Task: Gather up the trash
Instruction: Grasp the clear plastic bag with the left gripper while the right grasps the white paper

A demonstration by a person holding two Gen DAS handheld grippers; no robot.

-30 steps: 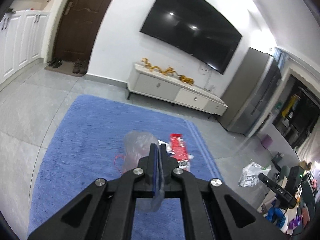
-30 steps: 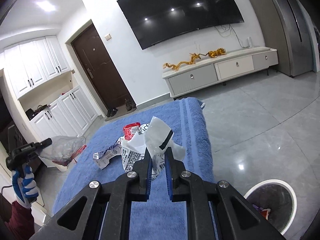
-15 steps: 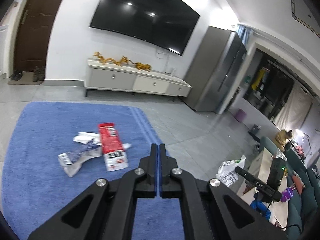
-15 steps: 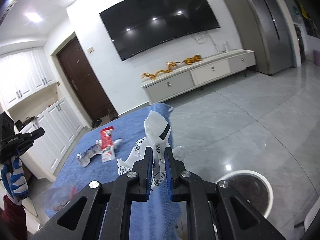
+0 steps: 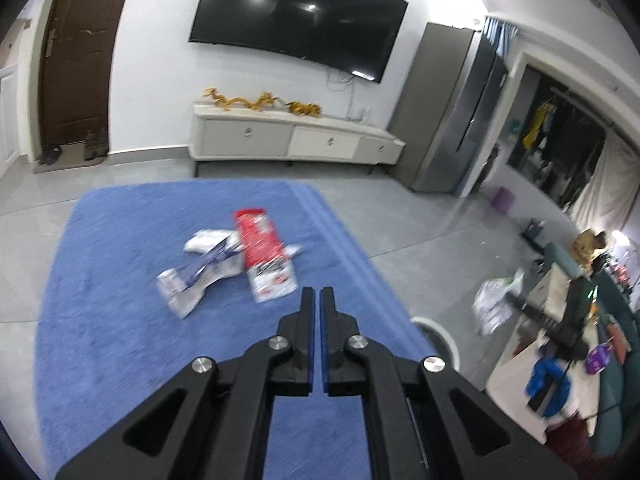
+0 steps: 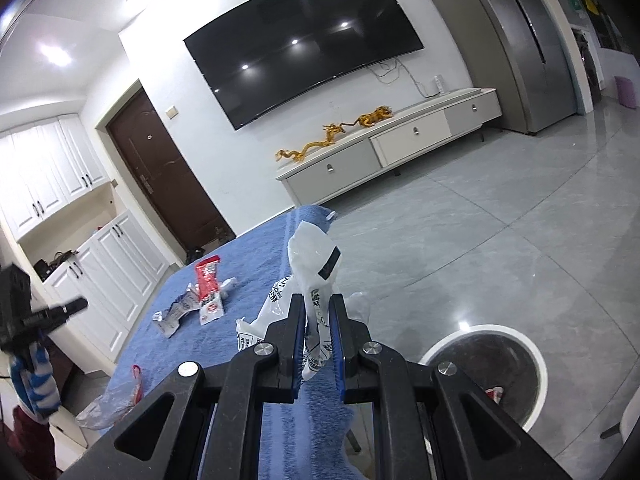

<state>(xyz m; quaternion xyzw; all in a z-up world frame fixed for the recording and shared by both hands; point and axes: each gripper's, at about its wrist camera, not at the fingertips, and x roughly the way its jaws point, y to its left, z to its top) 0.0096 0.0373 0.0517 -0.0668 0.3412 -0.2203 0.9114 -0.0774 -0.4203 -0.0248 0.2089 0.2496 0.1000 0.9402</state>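
Blue rectangular rug [image 5: 120, 320] carries red-white snack wrapper [image 5: 266, 252]. Round white-rimmed trash bin [image 6: 486, 368] sits right. Right gripper [image 6: 316, 320] clenched on white printed plastic bag [image 6: 314, 264], likely bin-bound. Left gripper [image 5: 316, 300] nearly closed, empty.

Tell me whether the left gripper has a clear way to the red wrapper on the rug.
Probably yes. The left gripper holds nothing, and the red wrapper lies on the blue rug just ahead of its fingers with nothing between them. The fingers are nearly closed, so they would need to open first.
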